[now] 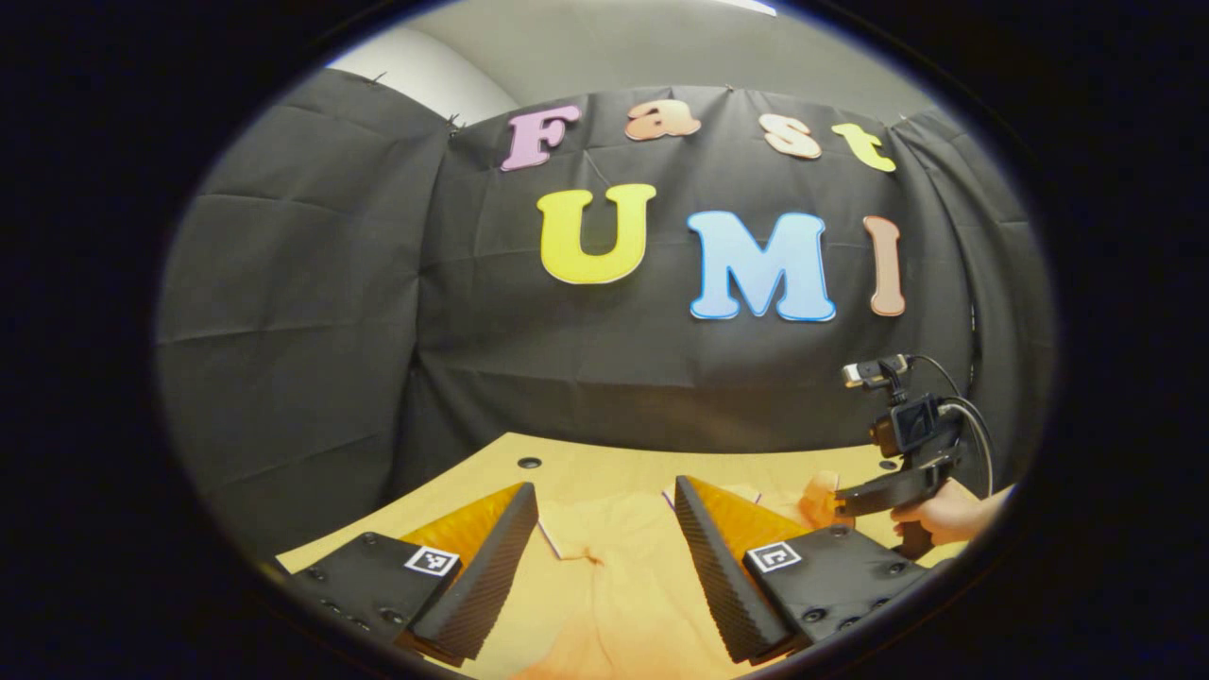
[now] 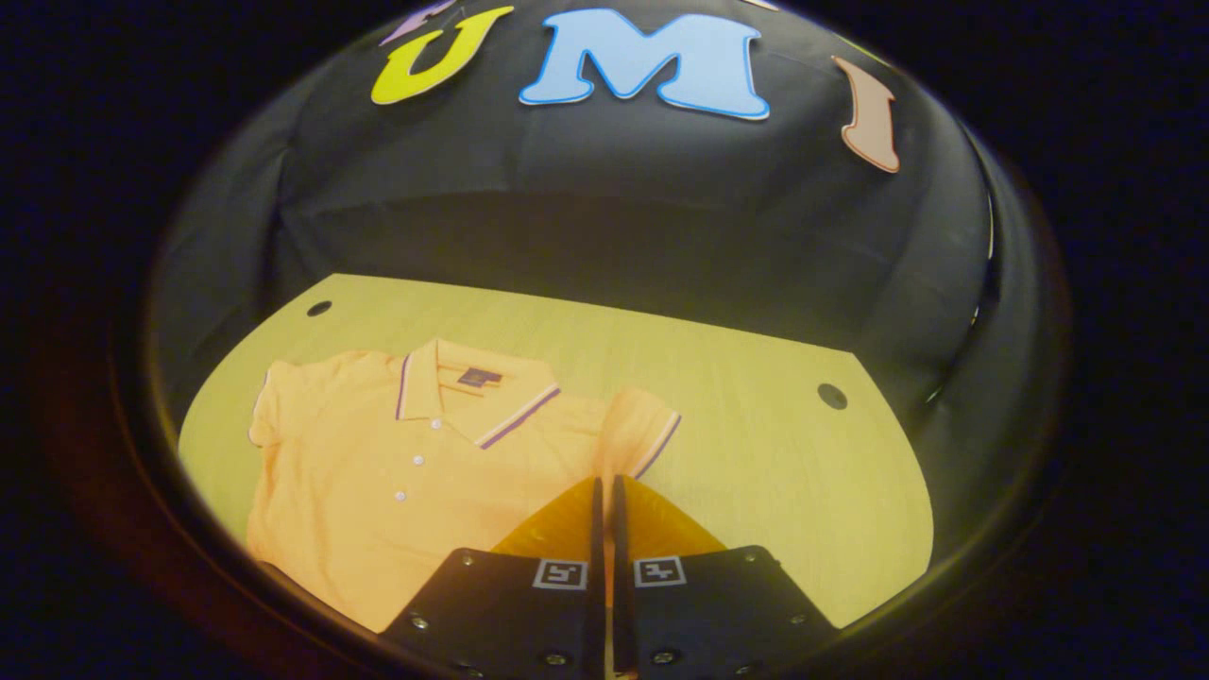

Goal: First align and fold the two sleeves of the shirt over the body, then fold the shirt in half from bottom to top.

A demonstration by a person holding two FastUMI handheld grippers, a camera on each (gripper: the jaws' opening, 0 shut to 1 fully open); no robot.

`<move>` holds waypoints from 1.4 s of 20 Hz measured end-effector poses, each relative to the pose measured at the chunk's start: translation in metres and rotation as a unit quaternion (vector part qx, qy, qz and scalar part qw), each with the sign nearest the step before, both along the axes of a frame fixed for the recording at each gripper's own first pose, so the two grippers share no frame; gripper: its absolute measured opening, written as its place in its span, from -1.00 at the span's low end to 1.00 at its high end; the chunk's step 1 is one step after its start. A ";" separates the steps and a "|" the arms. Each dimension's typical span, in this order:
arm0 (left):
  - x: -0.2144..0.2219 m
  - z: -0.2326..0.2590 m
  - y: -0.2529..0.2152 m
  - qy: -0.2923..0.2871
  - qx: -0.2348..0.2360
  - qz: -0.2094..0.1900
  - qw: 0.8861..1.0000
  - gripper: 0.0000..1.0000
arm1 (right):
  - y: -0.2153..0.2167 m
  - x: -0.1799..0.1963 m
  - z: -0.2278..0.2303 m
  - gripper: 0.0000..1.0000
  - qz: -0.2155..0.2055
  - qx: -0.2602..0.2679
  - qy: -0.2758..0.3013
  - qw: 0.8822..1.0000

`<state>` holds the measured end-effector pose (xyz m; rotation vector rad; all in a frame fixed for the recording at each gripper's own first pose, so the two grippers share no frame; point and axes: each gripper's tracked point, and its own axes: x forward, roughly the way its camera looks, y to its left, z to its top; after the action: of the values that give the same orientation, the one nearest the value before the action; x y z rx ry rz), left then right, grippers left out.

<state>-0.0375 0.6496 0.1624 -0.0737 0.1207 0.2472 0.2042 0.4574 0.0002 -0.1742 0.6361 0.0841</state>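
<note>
Shirt (image 2: 397,472) lies flat on the bench (image 2: 756,444), collar away from you, sleeves unfolded. Right tool (image 2: 604,491) is pressed together beside the near sleeve (image 2: 642,430); left tool (image 1: 604,515) gapes above fabric. Pinch each sleeve's hem, fold inward evenly.

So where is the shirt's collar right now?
In the right gripper view the collar sits at the far end of the shirt, left of centre on the table, beyond the right gripper.
</note>
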 end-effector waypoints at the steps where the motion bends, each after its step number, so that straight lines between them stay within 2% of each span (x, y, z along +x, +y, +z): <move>1: 0.001 -0.002 0.003 0.000 -0.001 0.002 1.000 0.87 | 0.006 0.000 -0.004 -0.89 0.005 0.001 0.006 1.000; 6: 0.014 -0.018 0.038 0.010 -0.008 -0.007 1.000 0.87 | 0.025 0.001 -0.021 -0.86 0.026 -0.010 0.025 0.999; 10: 0.050 -0.038 0.061 0.021 -0.014 -0.038 0.999 0.87 | 0.033 0.001 -0.034 -0.82 0.036 -0.027 0.043 0.998; 13: 0.084 -0.052 0.071 0.027 -0.011 -0.077 0.997 0.89 | 0.038 -0.002 -0.035 -0.80 0.033 -0.030 0.048 0.998; 15: 0.102 -0.059 0.077 0.033 -0.001 -0.094 0.995 0.89 | 0.038 -0.008 -0.032 -0.53 0.028 -0.028 0.054 0.998; 18: 0.121 -0.069 0.080 0.036 -0.002 -0.103 0.994 0.88 | 0.041 -0.016 -0.017 -0.24 0.016 -0.015 0.048 0.999; 19: 0.126 -0.075 0.081 0.040 -0.006 -0.104 0.994 0.88 | 0.041 -0.019 -0.008 -0.24 0.015 -0.013 0.039 0.999; 20: 0.130 -0.082 0.083 0.042 -0.012 -0.101 0.994 0.87 | 0.043 -0.023 0.002 -0.19 0.017 -0.010 0.029 0.999; 22: 0.140 -0.097 0.087 0.053 -0.019 -0.089 0.994 0.87 | 0.046 -0.031 0.018 0.10 0.023 -0.010 0.012 1.000; 23: 0.146 -0.106 0.091 0.060 -0.022 -0.085 0.994 0.87 | 0.049 -0.036 0.027 0.16 0.026 -0.010 0.002 1.000; 26: 0.163 -0.137 0.108 0.084 -0.025 -0.064 0.994 0.87 | 0.059 -0.054 0.055 0.51 0.030 -0.001 -0.026 0.999; 27: 0.169 -0.148 0.116 0.095 -0.023 -0.056 0.994 0.87 | 0.064 -0.061 0.063 0.53 0.029 0.006 -0.033 0.999; 28: 0.173 -0.159 0.122 0.106 -0.021 -0.049 0.993 0.87 | 0.068 -0.068 0.070 0.76 0.031 0.017 -0.039 0.999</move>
<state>0.1359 0.7719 0.0033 -0.0822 0.3403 0.1539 0.1366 0.5259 0.0700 -0.1634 0.5521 0.1472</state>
